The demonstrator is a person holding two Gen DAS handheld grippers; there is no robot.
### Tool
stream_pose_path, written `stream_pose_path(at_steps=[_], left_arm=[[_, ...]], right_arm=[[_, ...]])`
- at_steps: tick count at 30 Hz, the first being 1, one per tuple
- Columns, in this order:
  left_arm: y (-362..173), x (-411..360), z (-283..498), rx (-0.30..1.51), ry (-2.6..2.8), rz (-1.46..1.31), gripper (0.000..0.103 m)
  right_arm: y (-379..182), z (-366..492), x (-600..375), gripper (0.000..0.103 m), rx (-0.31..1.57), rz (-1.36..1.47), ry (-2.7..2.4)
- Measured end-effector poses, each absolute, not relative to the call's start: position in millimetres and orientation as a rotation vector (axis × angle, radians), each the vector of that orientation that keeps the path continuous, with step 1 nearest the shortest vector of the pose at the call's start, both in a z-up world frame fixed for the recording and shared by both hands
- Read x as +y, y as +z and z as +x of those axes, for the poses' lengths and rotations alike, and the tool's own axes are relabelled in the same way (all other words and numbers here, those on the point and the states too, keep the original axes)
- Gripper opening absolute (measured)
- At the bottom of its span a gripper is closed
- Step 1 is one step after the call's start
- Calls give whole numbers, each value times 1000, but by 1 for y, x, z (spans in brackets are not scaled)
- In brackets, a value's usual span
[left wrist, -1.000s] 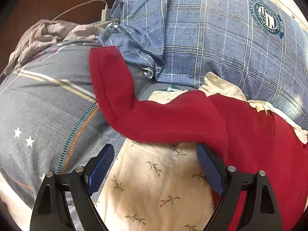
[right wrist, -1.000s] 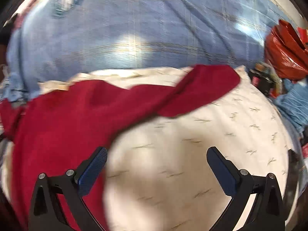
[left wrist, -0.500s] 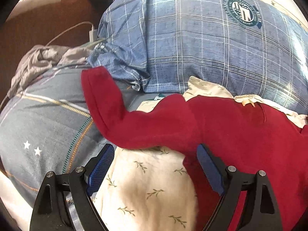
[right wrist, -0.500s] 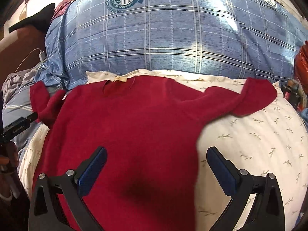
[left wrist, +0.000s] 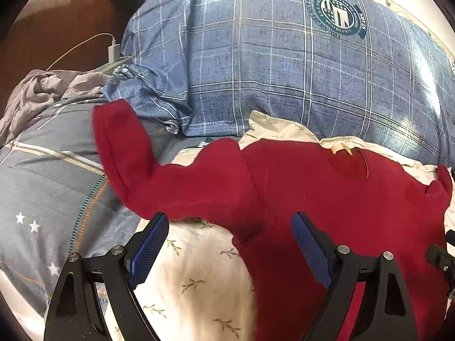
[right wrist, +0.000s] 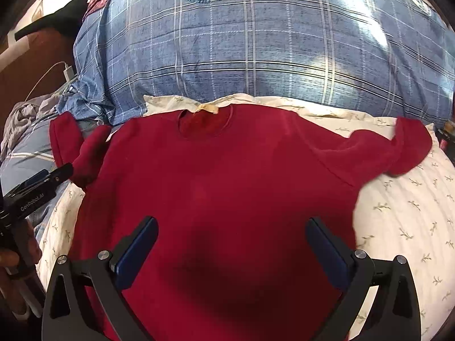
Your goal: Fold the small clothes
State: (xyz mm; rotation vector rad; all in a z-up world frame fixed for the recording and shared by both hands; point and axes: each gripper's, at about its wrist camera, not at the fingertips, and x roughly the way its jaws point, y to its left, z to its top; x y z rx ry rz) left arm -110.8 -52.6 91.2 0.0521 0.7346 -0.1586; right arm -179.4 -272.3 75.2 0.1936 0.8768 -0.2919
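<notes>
Both grippers are spread wide and hold nothing: the left gripper hovers low over the near-left armpit of the red sweater, and the right gripper hangs above the middle of its body. The sweater lies front-down or front-up, I cannot tell which, spread flat on a cream leaf-print sheet on the bed, neck toward a large blue plaid duvet.

By my reading, laying out is done and folding has not begun: 0 folds show, and 2 sleeves are out to the sides. The left sleeve bends upward and trails off the sheet onto a grey starred quilt; the right sleeve ends curled on the sheet. Both would need bringing in, then the body folded.

Room is tight at the collar, which touches the duvet's edge. The sheet is bare to the right, and a white charger sits well beyond the left sleeve.
</notes>
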Motion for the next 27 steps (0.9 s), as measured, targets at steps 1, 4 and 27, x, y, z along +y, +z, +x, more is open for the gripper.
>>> stream_pose_path(at_steps=[1,4,27], left_arm=[[91,-54,-109,734,-161,51,88],[88,-57,-104,743,-172,52,88],[82,-59,-97,741,-177,37,88]], right_arm=[[74,-177,-270,103,878,193,-288],[69,-172,-267,103,885,217,-273],[68,-161,-247,101,872,266,-225]])
